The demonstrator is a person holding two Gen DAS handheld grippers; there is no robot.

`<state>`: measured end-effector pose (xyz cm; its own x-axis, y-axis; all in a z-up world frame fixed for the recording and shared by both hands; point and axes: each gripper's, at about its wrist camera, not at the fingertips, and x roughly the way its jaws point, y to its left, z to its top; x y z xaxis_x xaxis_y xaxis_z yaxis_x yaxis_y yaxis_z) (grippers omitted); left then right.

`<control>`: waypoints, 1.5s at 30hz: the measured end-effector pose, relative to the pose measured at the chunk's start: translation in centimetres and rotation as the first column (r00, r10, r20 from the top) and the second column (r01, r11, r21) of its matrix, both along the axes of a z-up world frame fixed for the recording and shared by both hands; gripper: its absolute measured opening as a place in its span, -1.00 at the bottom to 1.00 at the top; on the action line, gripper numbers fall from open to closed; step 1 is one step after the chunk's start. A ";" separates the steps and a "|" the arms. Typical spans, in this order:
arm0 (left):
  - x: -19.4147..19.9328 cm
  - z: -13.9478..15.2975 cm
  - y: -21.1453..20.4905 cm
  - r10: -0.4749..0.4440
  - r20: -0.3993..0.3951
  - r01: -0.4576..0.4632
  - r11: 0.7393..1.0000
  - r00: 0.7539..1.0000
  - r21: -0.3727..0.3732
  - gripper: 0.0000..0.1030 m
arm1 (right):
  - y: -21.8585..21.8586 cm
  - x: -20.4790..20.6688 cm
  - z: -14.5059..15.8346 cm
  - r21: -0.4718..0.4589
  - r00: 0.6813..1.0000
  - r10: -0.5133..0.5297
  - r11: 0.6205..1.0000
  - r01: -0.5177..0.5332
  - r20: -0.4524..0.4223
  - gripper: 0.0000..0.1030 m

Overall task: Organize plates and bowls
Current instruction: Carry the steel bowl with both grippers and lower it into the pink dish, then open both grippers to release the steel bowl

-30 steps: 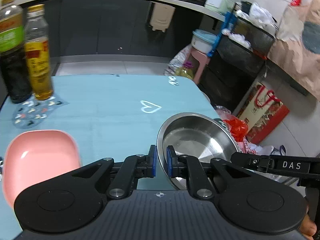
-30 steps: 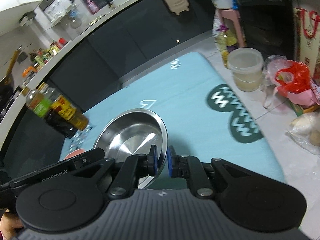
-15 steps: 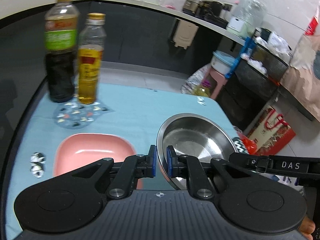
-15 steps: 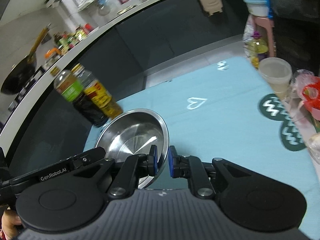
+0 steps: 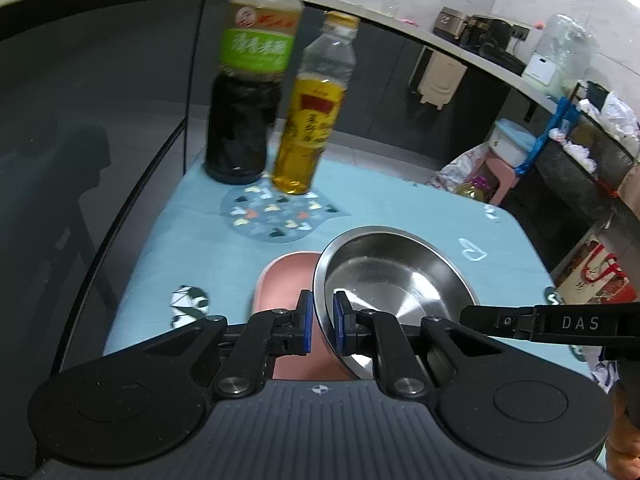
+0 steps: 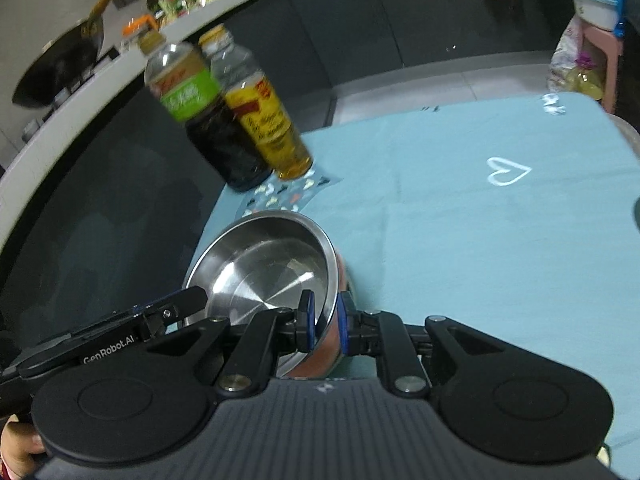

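Note:
A round stainless steel bowl [image 5: 394,276] is held between both grippers above the light blue tablecloth. My left gripper [image 5: 322,322] is shut on the bowl's left rim. My right gripper [image 6: 324,320] is shut on the bowl's right rim; the bowl [image 6: 268,268] fills that view's centre. A pink plate [image 5: 286,280] lies on the cloth directly under the bowl, mostly hidden by it; its pink colour reflects on the bowl's outer wall [image 6: 320,354]. The other gripper's arm shows in each view.
A dark soy sauce bottle [image 5: 244,92] and a yellow oil bottle [image 5: 312,112] stand on a patterned coaster [image 5: 276,216] at the table's far left. The table's left edge [image 5: 132,216] drops to dark floor. Bags and a pink stool [image 5: 504,168] stand beyond the right side.
Both grippers have carried the steel bowl leftward across the table. It now hangs over the pink plate, and the bottles appear much closer.

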<state>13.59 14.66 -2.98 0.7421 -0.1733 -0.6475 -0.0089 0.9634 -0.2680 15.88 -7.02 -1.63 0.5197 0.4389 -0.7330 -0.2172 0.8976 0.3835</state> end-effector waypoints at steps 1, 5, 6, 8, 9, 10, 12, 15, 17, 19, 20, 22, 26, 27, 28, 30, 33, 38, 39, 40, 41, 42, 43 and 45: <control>0.1 -0.3 0.2 0.004 -0.005 -0.004 1.000 1.000 0.001 -0.81 | 0.4 0.2 -0.3 -0.009 1.000 0.006 1.000 -0.006 -0.008 -0.80; 0.7 -1.6 0.9 0.008 -0.031 -0.008 1.000 1.000 0.001 -0.81 | 1.5 0.8 -1.4 -0.033 0.999 0.016 0.999 -0.017 -0.037 -0.80; 0.8 -1.9 1.0 0.007 -0.035 -0.007 1.000 0.999 0.001 -0.81 | 1.7 1.0 -1.6 -0.036 0.999 0.016 0.999 -0.017 -0.042 -0.80; 1.1 -2.4 1.2 0.006 -0.046 -0.006 1.000 0.999 0.000 -0.81 | 2.0 1.3 -2.0 -0.043 0.999 0.016 0.999 -0.018 -0.052 -0.80; 1.1 -2.6 1.2 0.006 -0.049 -0.006 1.000 0.999 0.000 -0.81 | 2.0 1.4 -2.1 -0.047 0.998 0.017 0.999 -0.019 -0.054 -0.80; 1.1 -2.8 1.2 0.005 -0.051 -0.005 1.000 0.999 0.001 -0.81 | 2.1 1.4 -2.2 -0.053 0.998 0.017 0.998 -0.020 -0.055 -0.80; 1.3 -3.0 1.2 0.002 -0.054 -0.002 1.000 0.999 0.006 -0.81 | 2.2 1.5 -2.4 -0.060 0.998 0.017 0.998 -0.020 -0.058 -0.80; 1.4 -3.2 1.2 0.002 -0.055 -0.001 1.000 0.998 0.010 -0.81 | 2.3 1.7 -2.5 -0.066 0.998 0.018 0.998 -0.022 -0.062 -0.80; 1.4 -3.3 1.3 0.001 -0.058 -0.001 1.000 0.998 0.011 -0.81 | 2.5 1.8 -2.6 -0.069 0.998 0.019 0.997 -0.023 -0.063 -0.80; 1.4 -3.4 1.3 0.001 -0.062 0.000 1.000 0.998 0.011 -0.81 | 2.6 1.8 -2.7 -0.071 0.998 0.021 0.997 -0.026 -0.063 -0.80; 1.5 -3.5 1.4 -0.003 -0.064 0.004 1.000 0.998 0.007 -0.81 | 2.6 1.8 -2.7 -0.073 0.998 0.020 0.997 -0.025 -0.063 -0.80; 1.5 -3.5 1.4 -0.005 -0.072 0.004 1.000 0.997 -0.002 -0.80 | 2.6 1.8 -2.6 -0.074 0.998 0.018 0.997 -0.022 -0.058 -0.80; 1.3 -3.3 1.3 -0.004 -0.072 0.005 1.000 0.997 0.006 -0.77 | 2.5 1.8 -2.5 -0.073 0.998 0.013 0.997 -0.017 -0.056 -0.80; 1.3 -3.3 1.2 -0.004 -0.070 0.005 1.000 0.998 0.008 -0.76 | 2.4 1.7 -2.5 -0.077 0.998 0.010 0.997 -0.014 -0.056 -0.79; 1.3 -3.2 1.2 -0.004 -0.068 0.005 1.000 0.998 0.010 -0.74 | 2.3 1.7 -2.5 -0.078 0.999 0.007 0.997 -0.011 -0.054 -0.79; 1.2 -2.9 1.3 -0.004 -0.057 0.005 1.000 0.998 0.013 -0.71 | 2.1 1.6 -2.4 -0.067 0.999 0.004 0.998 -0.008 -0.052 -0.79; 0.7 -2.3 1.4 0.018 -0.037 -0.017 0.999 0.999 0.034 -0.61 | 1.8 1.4 -2.0 -0.062 0.999 0.001 0.998 -0.004 -0.044 -0.79; -0.2 -1.7 2.4 0.044 -0.003 -0.044 0.999 0.999 0.017 -0.33 | 0.6 1.2 -1.9 -0.045 0.998 -0.027 0.999 0.025 -0.049 -0.38; -0.2 -1.7 2.6 0.048 -0.005 -0.048 0.999 0.999 0.016 -0.32 | 0.4 1.2 -1.9 -0.042 0.998 -0.035 0.999 0.033 -0.051 -0.32; -0.2 -1.9 2.7 0.054 -0.010 -0.054 0.998 0.998 0.016 -0.31 | 0.3 1.2 -2.0 -0.039 0.998 -0.040 0.999 0.038 -0.057 -0.32; -0.2 -2.2 2.9 0.062 -0.019 -0.062 0.998 0.998 0.014 -0.31 | 0.2 1.1 -2.1 -0.037 0.997 -0.040 0.999 0.038 -0.062 -0.32; -0.2 -2.4 3.0 0.069 -0.030 -0.069 0.998 0.997 0.009 -0.31 | 0.2 1.1 -2.3 -0.036 0.997 -0.038 0.999 0.036 -0.070 -0.31; -0.2 -2.8 3.1 0.076 -0.045 -0.076 0.997 0.996 -0.001 -0.31 | 0.2 1.1 -2.4 -0.036 0.996 -0.037 0.999 0.034 -0.077 -0.31; -0.2 -3.3 3.3 0.079 -0.067 -0.081 0.996 0.995 -0.024 -0.31 | 0.2 1.0 -2.6 -0.035 0.996 -0.030 0.999 0.027 -0.090 -0.31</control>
